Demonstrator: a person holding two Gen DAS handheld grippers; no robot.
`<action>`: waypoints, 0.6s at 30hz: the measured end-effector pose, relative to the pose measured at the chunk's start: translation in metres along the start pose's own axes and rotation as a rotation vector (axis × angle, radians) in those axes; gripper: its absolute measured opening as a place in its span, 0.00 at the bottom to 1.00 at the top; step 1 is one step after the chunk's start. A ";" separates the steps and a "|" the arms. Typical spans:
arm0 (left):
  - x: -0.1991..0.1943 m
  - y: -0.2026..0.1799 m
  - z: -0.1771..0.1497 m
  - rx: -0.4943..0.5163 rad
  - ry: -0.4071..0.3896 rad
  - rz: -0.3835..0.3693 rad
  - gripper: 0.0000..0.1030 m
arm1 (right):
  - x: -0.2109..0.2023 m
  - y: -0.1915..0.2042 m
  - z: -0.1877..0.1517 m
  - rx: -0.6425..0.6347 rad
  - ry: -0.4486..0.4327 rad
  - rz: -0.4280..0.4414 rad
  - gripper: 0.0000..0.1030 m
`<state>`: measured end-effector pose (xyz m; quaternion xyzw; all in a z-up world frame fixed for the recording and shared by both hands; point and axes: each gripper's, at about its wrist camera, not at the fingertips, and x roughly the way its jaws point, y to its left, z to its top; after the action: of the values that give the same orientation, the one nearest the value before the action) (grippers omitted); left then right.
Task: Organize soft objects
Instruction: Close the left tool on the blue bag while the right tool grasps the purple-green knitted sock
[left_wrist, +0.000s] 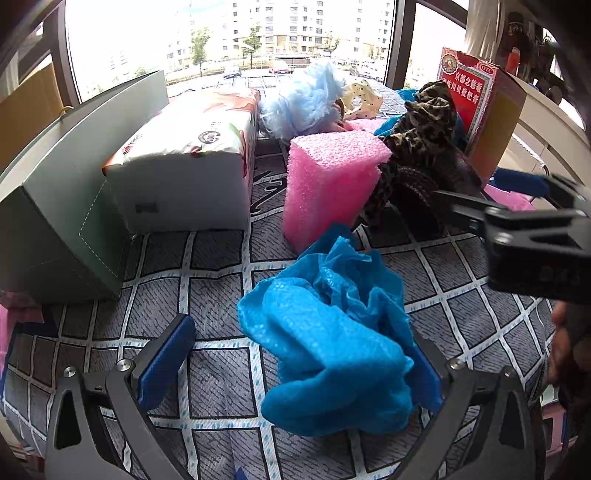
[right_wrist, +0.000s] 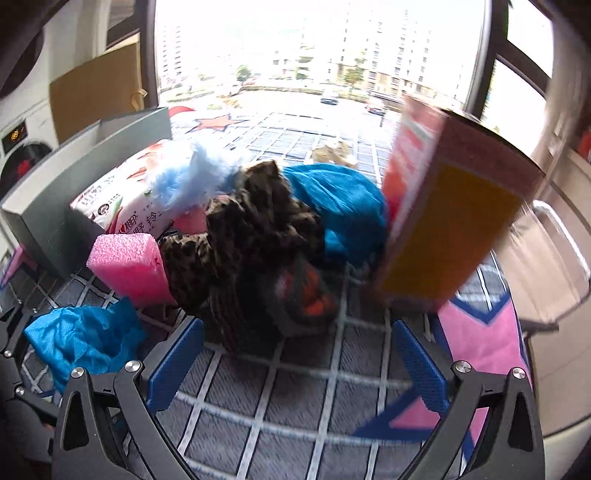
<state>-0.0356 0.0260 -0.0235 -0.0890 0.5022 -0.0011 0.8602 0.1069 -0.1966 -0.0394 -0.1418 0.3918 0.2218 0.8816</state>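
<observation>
Crumpled blue foam sheet (left_wrist: 332, 354) between spread left gripper (left_wrist: 299, 365) pads

light: daylight from window (left_wrist: 229, 40) (blown out) | blur: right wrist view smeared | edges: fisheye-bent, dark corners

Open lane: grey checked cloth (right_wrist: 280, 398) before right gripper.
Blocking ahead: leopard-print fabric heap (right_wrist: 251, 229), upright red-orange carton (right_wrist: 454, 221).

Beside the bright pink foam block (left_wrist: 332, 181) lie a crumpled sky-blue foam sheet (left_wrist: 332, 332), a brown leopard-print cloth (left_wrist: 424, 140) and pale blue fluffy fur (left_wrist: 306, 99). Behind it stand a grey-green box (left_wrist: 66, 184) and a red-and-ochre carton (left_wrist: 476, 107). The cover (left_wrist: 214, 258) beneath is grey with white grid lines.
</observation>
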 end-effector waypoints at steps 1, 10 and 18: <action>0.000 0.000 0.000 0.001 0.000 0.000 0.99 | 0.004 0.004 0.003 -0.019 0.006 0.008 0.99; 0.001 0.000 0.000 0.007 -0.010 0.009 0.99 | 0.045 0.036 0.015 -0.132 0.056 0.012 0.57; -0.010 -0.007 -0.001 0.048 -0.041 -0.029 0.59 | 0.009 0.026 -0.018 0.055 0.032 0.057 0.55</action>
<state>-0.0408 0.0201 -0.0144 -0.0754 0.4830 -0.0239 0.8720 0.0874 -0.1793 -0.0600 -0.1097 0.4156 0.2337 0.8721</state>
